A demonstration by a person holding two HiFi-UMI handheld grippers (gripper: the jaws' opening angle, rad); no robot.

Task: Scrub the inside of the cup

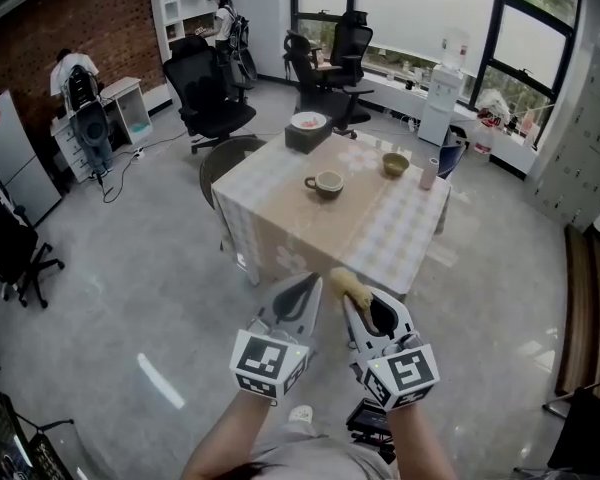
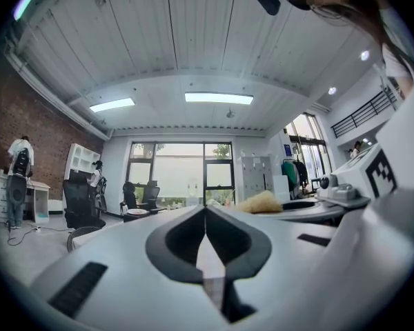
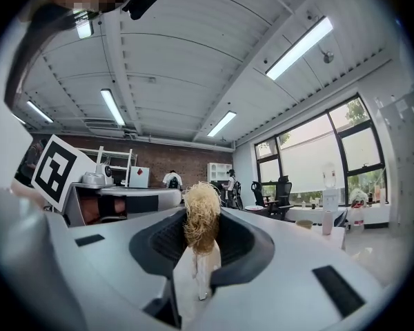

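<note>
The left tongs (image 2: 205,209) and right tongs (image 3: 200,214) have smooth, matt grey plastic shells with a darker matt lining. The scrubber (image 3: 202,223) clamped in the right tongs has a shaggy, fibrous yellow head on a smooth pale stem. A matt checked cloth covers the surface (image 1: 310,233). The cup (image 1: 326,182) on it looks like glazed ceramic. The floor (image 1: 130,298) is smooth, glossy grey, and the wall (image 1: 70,18) is rough red brick.

Bright daylight from windows (image 1: 410,13), fisheye-warped edges
</note>
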